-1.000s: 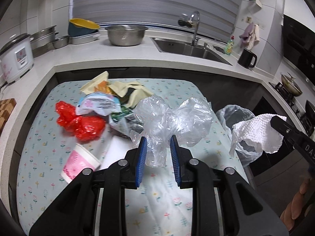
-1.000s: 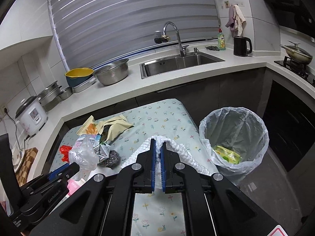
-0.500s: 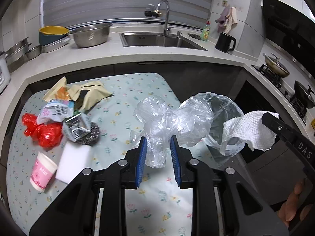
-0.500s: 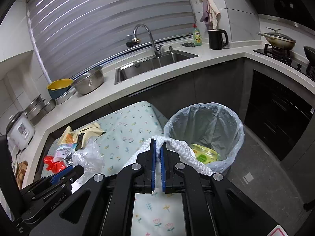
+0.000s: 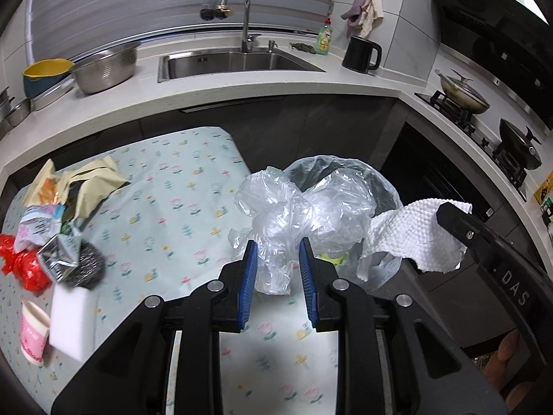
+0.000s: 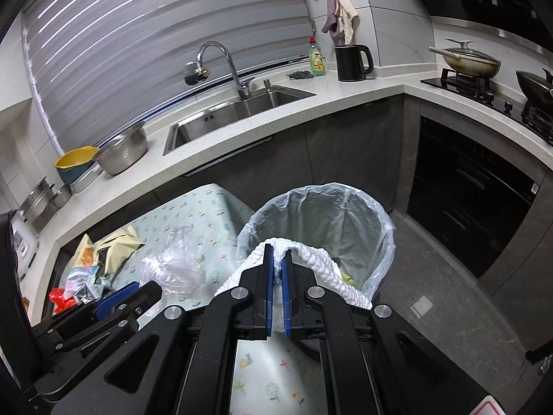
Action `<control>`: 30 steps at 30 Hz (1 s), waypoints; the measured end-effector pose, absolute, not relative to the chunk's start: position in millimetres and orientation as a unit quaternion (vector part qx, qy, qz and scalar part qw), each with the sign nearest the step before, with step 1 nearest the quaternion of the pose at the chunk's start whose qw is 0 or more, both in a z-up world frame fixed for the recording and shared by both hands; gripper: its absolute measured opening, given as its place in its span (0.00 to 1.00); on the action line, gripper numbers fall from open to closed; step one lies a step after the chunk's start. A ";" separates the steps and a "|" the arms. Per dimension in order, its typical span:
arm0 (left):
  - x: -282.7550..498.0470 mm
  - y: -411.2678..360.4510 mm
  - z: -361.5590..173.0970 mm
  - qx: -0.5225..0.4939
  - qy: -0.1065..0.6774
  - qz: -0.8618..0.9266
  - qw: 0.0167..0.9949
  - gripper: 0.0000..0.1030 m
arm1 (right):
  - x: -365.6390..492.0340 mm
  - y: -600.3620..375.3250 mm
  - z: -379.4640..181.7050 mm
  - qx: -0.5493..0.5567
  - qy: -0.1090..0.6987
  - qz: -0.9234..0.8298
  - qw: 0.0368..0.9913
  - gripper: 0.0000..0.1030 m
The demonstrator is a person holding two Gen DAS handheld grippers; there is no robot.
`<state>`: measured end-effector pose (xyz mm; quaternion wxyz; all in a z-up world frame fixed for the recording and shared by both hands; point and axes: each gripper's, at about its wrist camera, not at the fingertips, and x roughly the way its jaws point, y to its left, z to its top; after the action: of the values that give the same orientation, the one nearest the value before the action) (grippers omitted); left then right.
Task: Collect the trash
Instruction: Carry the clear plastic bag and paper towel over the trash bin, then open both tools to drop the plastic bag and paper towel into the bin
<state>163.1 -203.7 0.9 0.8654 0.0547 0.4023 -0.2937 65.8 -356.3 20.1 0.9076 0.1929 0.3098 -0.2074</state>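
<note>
The lined trash bin [image 6: 345, 221] is sitting off the table's corner, at twelve o'clock from the right gripper [image 6: 277, 269], holding something yellow-green at the bottom. The left gripper [image 5: 278, 263] is pinching a crumpled clear plastic bag [image 5: 304, 204] by its bunched neck (probably weightless, slippery, springy). The right gripper's jaws are clamping a soft white paper towel [image 6: 311, 254] at its fold, near the bin's rim.

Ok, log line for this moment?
left gripper: shut on clear plastic bag | right gripper: shut on paper towel | lined trash bin: ahead
</note>
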 end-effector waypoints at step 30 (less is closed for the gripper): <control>212.7 -288.2 -14.0 0.035 0.409 -0.347 0.843 0.67 | 92.8 -431.9 -0.8 0.193 0.314 -0.289 0.884 0.04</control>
<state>212.7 -288.2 -14.0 0.8433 0.0353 0.4091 -0.3468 92.8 -431.9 -0.8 0.8837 0.1929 0.3140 -0.2886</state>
